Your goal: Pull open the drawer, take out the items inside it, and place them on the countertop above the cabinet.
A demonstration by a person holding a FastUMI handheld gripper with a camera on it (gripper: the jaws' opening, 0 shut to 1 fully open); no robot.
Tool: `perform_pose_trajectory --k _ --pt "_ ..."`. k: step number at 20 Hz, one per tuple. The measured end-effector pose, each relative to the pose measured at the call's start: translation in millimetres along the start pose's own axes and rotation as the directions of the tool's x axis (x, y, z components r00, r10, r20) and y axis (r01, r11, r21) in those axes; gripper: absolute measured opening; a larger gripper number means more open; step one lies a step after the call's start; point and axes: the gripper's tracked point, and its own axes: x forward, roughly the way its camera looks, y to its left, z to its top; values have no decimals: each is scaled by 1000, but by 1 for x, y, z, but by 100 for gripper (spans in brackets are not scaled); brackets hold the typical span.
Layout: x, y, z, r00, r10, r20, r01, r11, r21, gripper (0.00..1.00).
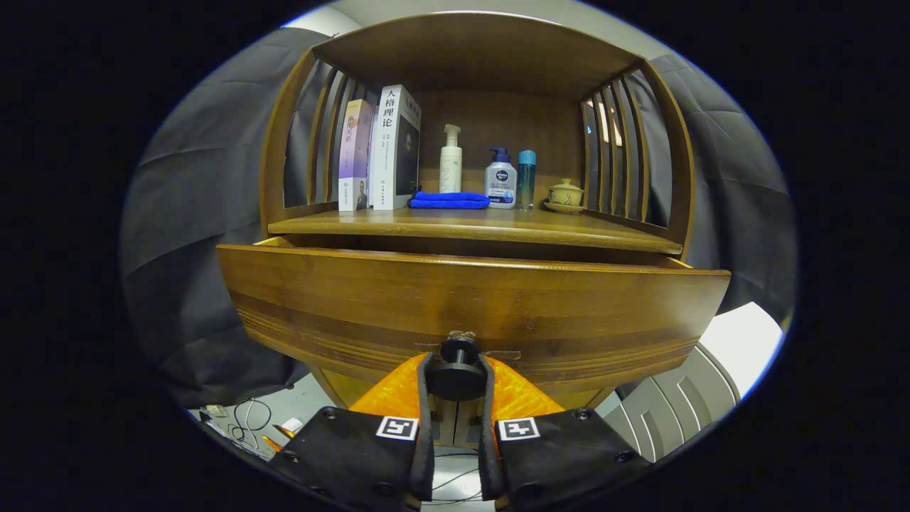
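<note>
A brown wooden cabinet stands ahead, with its drawer (469,299) pulled partly out toward me. The wide drawer front hides whatever lies inside. My gripper (456,370) is shut on the round black drawer knob (456,377), one finger pressing on each side of it. Above the drawer runs the wooden countertop (483,224), roofed by a shelf with slatted sides.
At the back of the countertop stand two upright books (380,153), a folded blue cloth (449,200), a white pump bottle (450,160), a blue-capped pump bottle (501,178), a slim teal bottle (526,178) and a small lidded cup on a saucer (566,194). Cables (249,419) lie on the floor beside the cabinet.
</note>
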Motion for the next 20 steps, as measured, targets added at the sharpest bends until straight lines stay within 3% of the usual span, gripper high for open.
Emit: perform_pose_trajectory --k 20 --pt "-73 11 -31 999 49 18 -48 997 -63 27"
